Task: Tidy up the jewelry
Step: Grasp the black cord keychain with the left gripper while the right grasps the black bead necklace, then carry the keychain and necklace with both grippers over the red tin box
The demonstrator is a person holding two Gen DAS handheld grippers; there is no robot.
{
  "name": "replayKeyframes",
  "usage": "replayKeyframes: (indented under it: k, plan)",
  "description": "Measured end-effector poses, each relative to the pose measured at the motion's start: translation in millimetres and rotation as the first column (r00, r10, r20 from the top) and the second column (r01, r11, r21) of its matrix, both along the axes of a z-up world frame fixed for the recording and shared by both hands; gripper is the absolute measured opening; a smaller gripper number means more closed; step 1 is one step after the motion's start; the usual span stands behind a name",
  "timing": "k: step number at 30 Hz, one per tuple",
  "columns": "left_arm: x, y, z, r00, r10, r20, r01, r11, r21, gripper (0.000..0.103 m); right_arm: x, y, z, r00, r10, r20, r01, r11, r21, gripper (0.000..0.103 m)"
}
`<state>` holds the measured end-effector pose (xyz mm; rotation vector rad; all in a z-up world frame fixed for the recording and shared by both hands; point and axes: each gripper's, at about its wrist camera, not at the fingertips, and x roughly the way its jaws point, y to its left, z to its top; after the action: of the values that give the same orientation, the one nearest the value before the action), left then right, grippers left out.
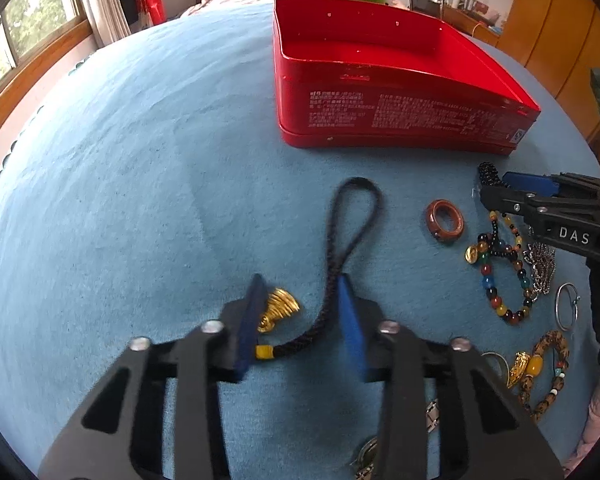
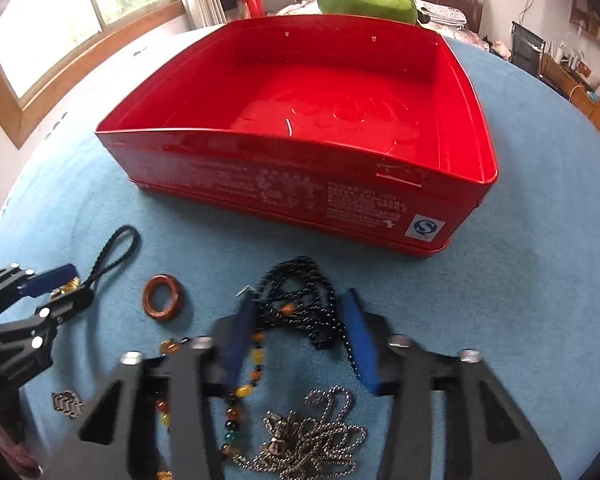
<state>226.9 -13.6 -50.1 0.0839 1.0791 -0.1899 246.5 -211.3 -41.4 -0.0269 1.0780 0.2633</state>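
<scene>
An empty red tin box [image 1: 384, 112] [image 2: 300, 184] stands on the blue cloth. My left gripper [image 1: 302, 292] is open low over a black braided cord [image 1: 352, 220] with a gold charm [image 1: 280, 308]; cord and charm lie between its blue pads. My right gripper [image 2: 300, 304] is open over a black bead necklace [image 2: 300, 304]. A colourful bead bracelet [image 2: 244, 384] and a silver chain [image 2: 308, 436] lie under it. A brown ring [image 1: 444, 222] [image 2: 163, 296] lies between the grippers.
A brown bead bracelet with amber and gold pieces [image 1: 540, 368], a steel hoop [image 1: 566, 306] and a small metal clasp [image 2: 66, 402] lie nearby. A green plush toy [image 2: 364, 0] sits behind the box. The round table [image 1: 120, 160] drops off at left.
</scene>
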Motion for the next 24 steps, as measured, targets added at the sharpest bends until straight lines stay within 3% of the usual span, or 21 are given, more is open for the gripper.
replayKeyframes:
  k: [4, 5, 6, 8, 11, 21, 24]
  plan:
    - [2, 5, 1, 1.000, -0.002, 0.004, 0.002, 1.000, -0.031, 0.009, -8, -5, 3, 1.000, 0.001, -0.007, 0.000, 0.998, 0.063, 0.026]
    - [3, 6, 1, 1.000, -0.006, 0.002, 0.006, 0.999, -0.049, 0.002, -7, -8, 4, 1.000, 0.004, -0.015, -0.003, 0.995, 0.100, 0.019]
    - [4, 12, 1, 1.000, -0.006, -0.005, 0.005, 0.997, -0.074, 0.002, -9, -12, 6, 1.000, 0.008, -0.022, -0.005, 0.990, 0.138, 0.013]
    - [-1, 24, 3, 1.000, 0.001, -0.008, -0.002, 0.995, -0.101, 0.002, -11, -20, 10, 0.999, 0.017, -0.037, -0.009, 0.977, 0.211, 0.013]
    - [-6, 24, 5, 1.000, 0.006, -0.006, -0.007, 0.991, -0.134, 0.002, -16, -27, 19, 1.000, 0.020, -0.018, -0.014, 0.969, 0.246, 0.012]
    - [-30, 35, 41, 0.993, 0.020, 0.117, 0.005, 0.979, -0.205, 0.002, -30, -48, 51, 0.999, 0.025, 0.021, -0.031, 0.924, 0.381, 0.012]
    - [-38, 34, 42, 0.993, 0.012, 0.117, 0.013, 0.978, -0.207, 0.002, -32, -48, 53, 0.999, 0.028, 0.028, -0.036, 0.924, 0.380, 0.012]
